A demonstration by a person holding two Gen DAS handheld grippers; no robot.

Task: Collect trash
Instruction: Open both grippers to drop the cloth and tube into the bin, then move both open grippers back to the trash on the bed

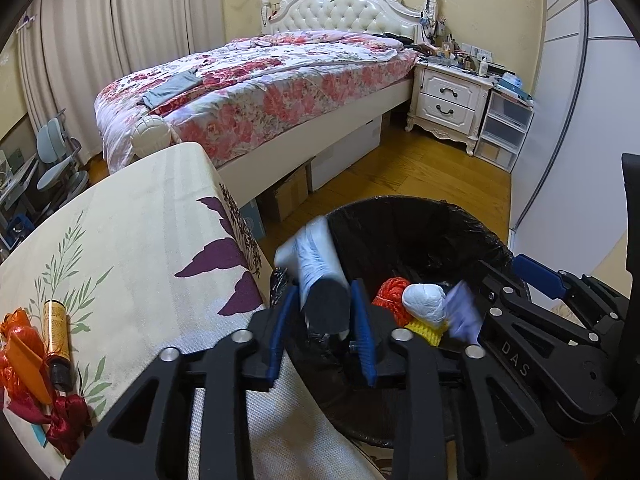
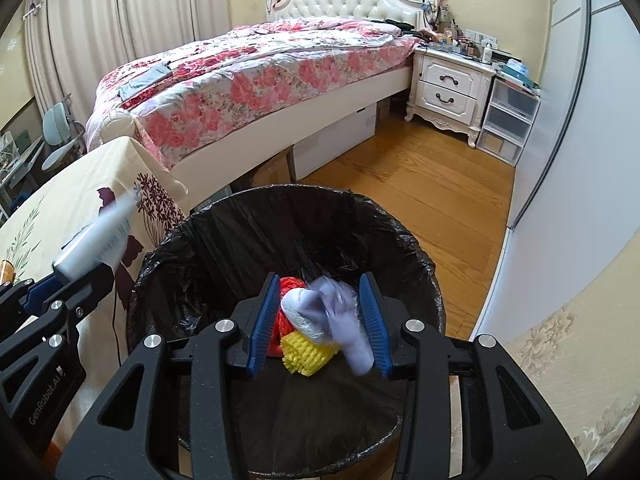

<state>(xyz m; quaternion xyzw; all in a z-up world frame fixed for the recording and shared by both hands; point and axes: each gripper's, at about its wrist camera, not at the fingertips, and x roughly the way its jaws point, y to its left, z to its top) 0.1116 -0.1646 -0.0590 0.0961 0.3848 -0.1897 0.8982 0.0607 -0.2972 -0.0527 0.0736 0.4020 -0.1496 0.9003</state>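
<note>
A black-bagged trash bin [image 2: 280,208] stands on the floor beside a cloth-covered table [image 1: 140,240]. My left gripper [image 1: 322,332] hangs over the bin's left rim. A blurred pale blue tube with a black cap [image 1: 316,280] sits loose between its open blue pads, with a gap on the left side. Over the bin's middle, my right gripper [image 2: 320,320] is open. A blurred lilac crumpled scrap [image 2: 344,320] is between its fingers, near the right pad. In the bin lie a red net [image 2: 288,284], a white crumpled wad [image 2: 298,312] and a yellow foam net [image 2: 308,354].
On the table's left end lie a gold tube [image 1: 56,336], orange ribbon [image 1: 20,352] and a dark red bow [image 1: 68,420]. Beyond the bin is wooden floor [image 2: 420,200], a floral bed [image 2: 260,80], a white nightstand [image 2: 448,88] and clear plastic drawers [image 2: 506,120].
</note>
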